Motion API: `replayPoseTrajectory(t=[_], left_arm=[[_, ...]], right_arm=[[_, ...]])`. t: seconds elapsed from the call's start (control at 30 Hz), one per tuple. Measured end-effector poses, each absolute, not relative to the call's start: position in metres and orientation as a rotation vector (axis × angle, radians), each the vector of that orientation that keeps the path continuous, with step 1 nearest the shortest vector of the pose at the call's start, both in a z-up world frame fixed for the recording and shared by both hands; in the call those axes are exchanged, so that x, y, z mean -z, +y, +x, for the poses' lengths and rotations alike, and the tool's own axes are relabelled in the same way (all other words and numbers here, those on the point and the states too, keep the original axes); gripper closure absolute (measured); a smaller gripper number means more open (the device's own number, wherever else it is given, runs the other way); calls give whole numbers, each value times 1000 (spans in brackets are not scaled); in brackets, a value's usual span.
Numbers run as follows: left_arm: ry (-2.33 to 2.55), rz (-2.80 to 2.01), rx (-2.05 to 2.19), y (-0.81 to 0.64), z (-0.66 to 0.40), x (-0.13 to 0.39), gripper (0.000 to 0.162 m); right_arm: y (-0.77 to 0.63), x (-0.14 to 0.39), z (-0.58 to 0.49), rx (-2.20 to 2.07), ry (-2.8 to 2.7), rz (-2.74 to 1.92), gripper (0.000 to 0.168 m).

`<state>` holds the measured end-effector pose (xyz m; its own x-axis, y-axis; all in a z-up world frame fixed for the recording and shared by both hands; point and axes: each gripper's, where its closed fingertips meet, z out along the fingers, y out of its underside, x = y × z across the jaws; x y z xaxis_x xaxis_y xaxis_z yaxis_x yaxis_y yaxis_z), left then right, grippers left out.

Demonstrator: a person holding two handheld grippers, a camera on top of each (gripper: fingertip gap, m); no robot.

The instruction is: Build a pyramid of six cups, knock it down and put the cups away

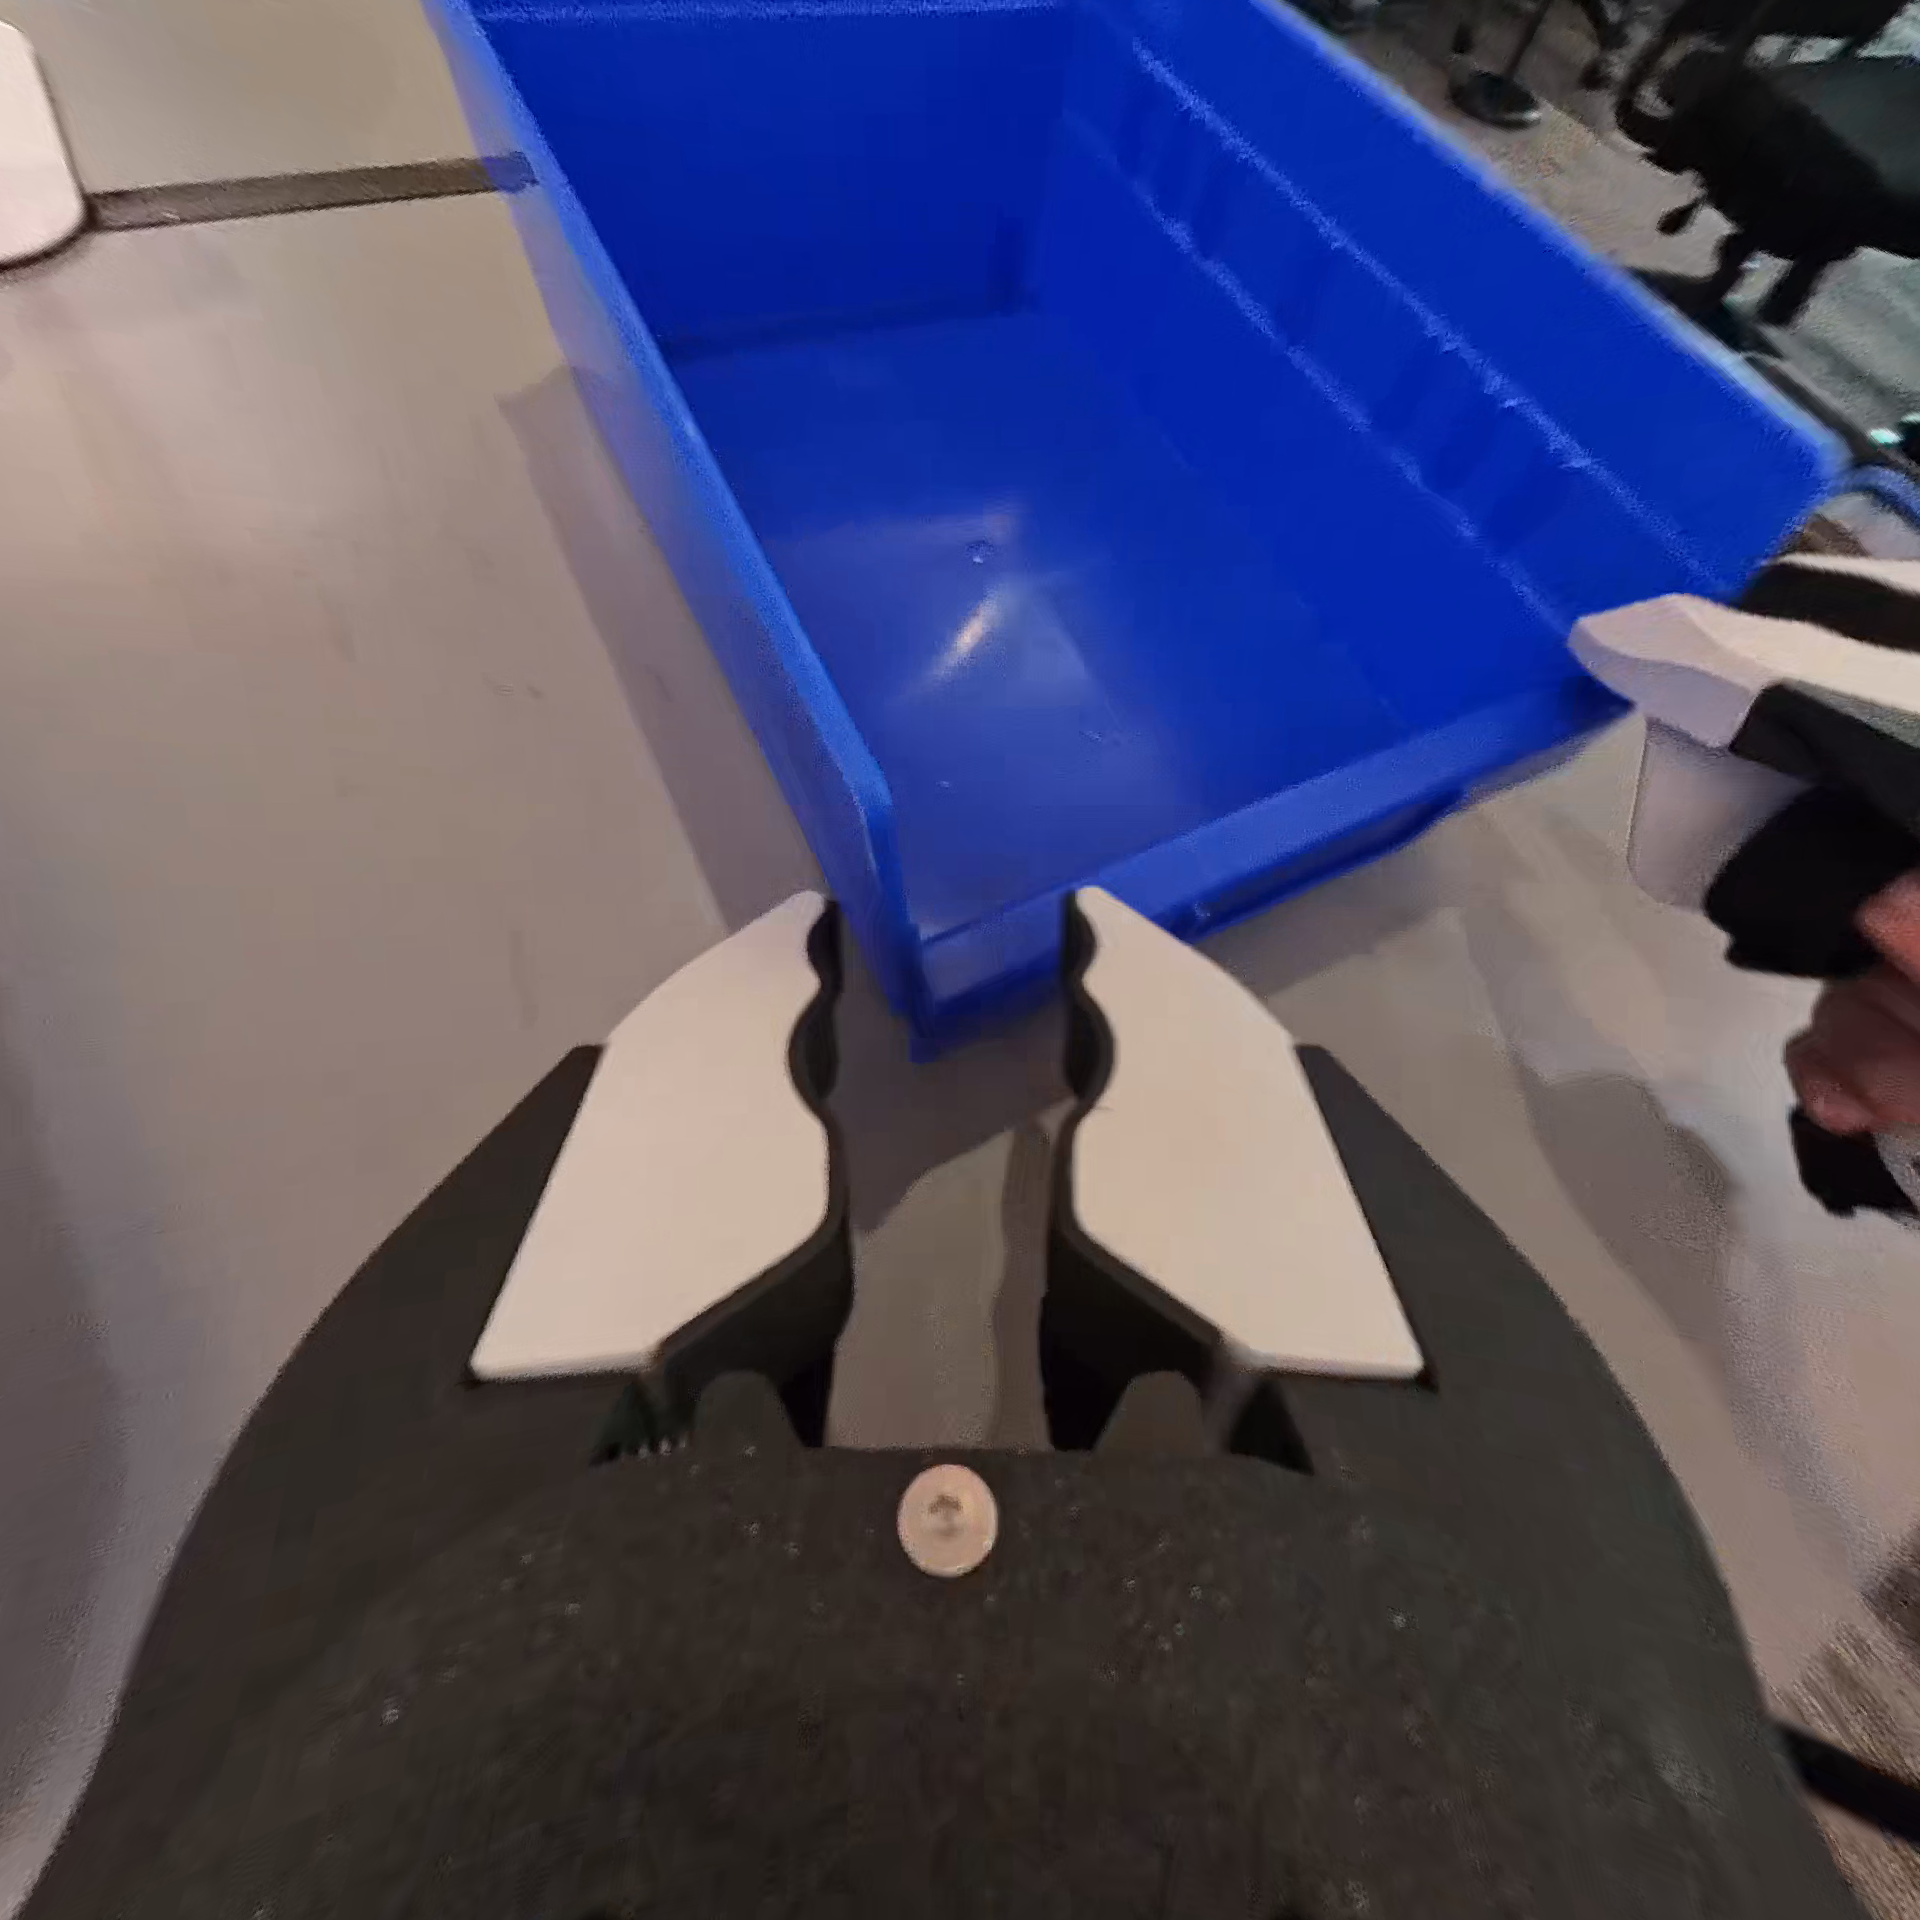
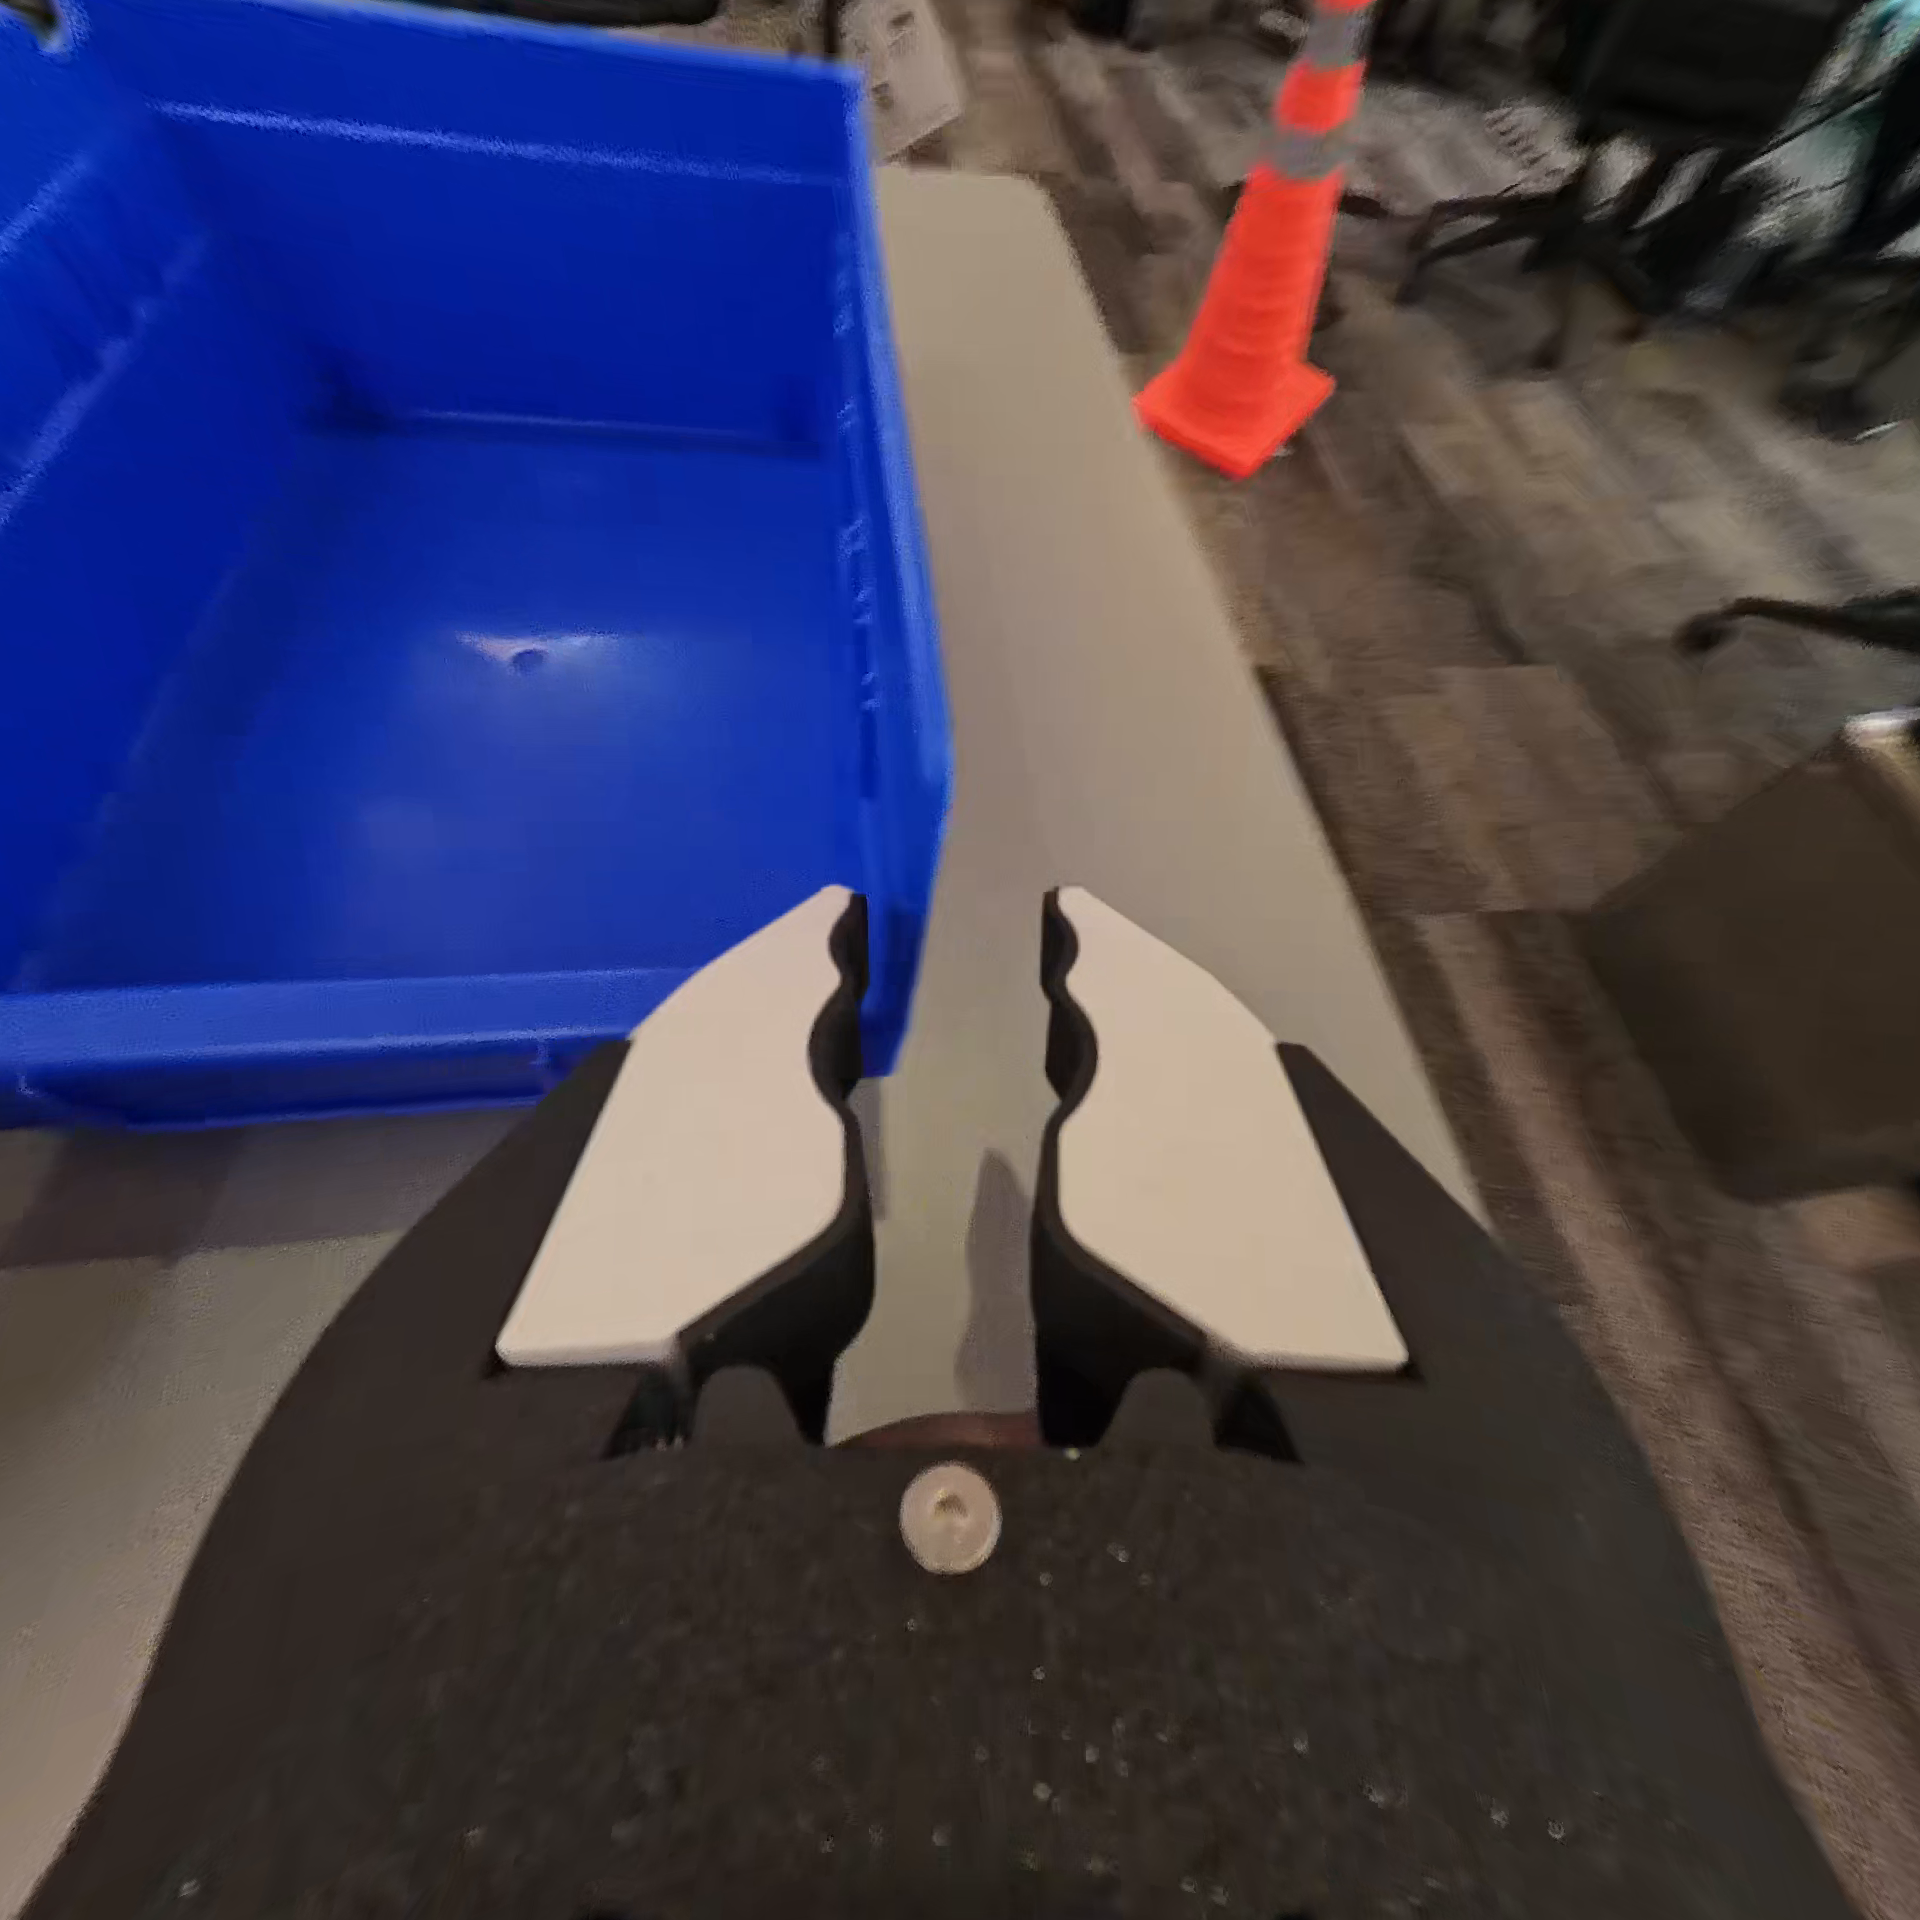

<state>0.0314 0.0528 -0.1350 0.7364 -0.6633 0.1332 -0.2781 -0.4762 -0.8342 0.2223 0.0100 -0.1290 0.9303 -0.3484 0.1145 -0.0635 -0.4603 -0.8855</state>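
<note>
A blue plastic bin [image 1: 727, 582] stands on the grey table and shows nothing inside it; it also shows in the right wrist view [image 2: 904, 582]. No cups are in view. My left gripper [image 1: 951, 914] is open and empty, held above the table at the bin's near left corner. My right gripper [image 2: 956, 904] is open and empty, just past the bin's near right corner, over the table strip. The right gripper also shows at the right edge of the left wrist view [image 1: 1704, 675], held by a hand.
The grey table [image 1: 260, 727] stretches to the left of the bin, with a white object [image 1: 31, 156] at the far left. The table's right edge [image 2: 1247, 665] runs close to the bin. An orange traffic cone [image 2: 1262, 281] and dark chairs [image 2: 1714, 187] stand on the floor beyond.
</note>
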Motion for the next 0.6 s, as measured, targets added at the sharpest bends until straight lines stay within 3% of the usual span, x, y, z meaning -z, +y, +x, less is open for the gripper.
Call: replayPoseTrajectory(t=[0.07, 0.2, 0.33, 0.47, 0.6], left_arm=[[751, -2072, 625, 41, 15, 115, 99], [770, -1900, 652, 31, -59, 47, 100], [708, -1845, 436, 55, -182, 17, 99], [534, -1959, 216, 95, -314, 56, 99], [446, -2120, 351, 107, -347, 121, 97]], right_arm=[[-3, 98, 225, 445, 280, -1953, 127], [1, 32, 162, 297, 115, -1752, 124], [28, 11, 41, -20, -48, -1716, 109], [50, 47, -102, -367, -124, -1760, 95], [68, 108, -171, -389, -63, -1943, 93]])
